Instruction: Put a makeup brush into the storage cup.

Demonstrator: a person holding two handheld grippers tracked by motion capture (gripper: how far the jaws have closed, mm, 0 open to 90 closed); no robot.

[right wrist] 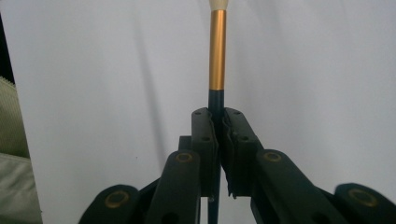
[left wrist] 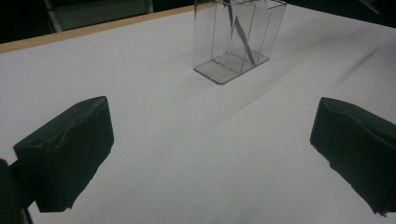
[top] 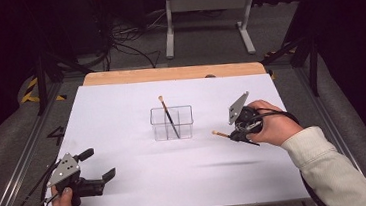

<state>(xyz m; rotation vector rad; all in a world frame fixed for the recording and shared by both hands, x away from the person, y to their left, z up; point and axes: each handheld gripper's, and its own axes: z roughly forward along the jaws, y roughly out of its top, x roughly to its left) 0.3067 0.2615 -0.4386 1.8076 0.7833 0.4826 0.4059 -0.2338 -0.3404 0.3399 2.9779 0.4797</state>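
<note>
Two grippers work over a white table, which has a strip of bare wood along its far edge. Near the table's middle stands a clear plastic holder split into compartments, and one brush leans in it, dark handle down and pale tip up past the rim. In the left gripper view the same holder stands ahead with that brush slanting inside.

On the near left corner, the left gripper sits low over the table in the person's hand, its jaws spread wide with nothing between them; the left gripper view shows the two black pads far apart over bare white surface.

Right of the holder, the right gripper is held above the table with its jaws clamped on a second brush. In the right gripper view the jaws pinch the dark handle just below the gold ferrule, and this brush runs straight out from them, ending in a pale tip. From above, that tip points left toward the holder but stays apart from it.
</note>
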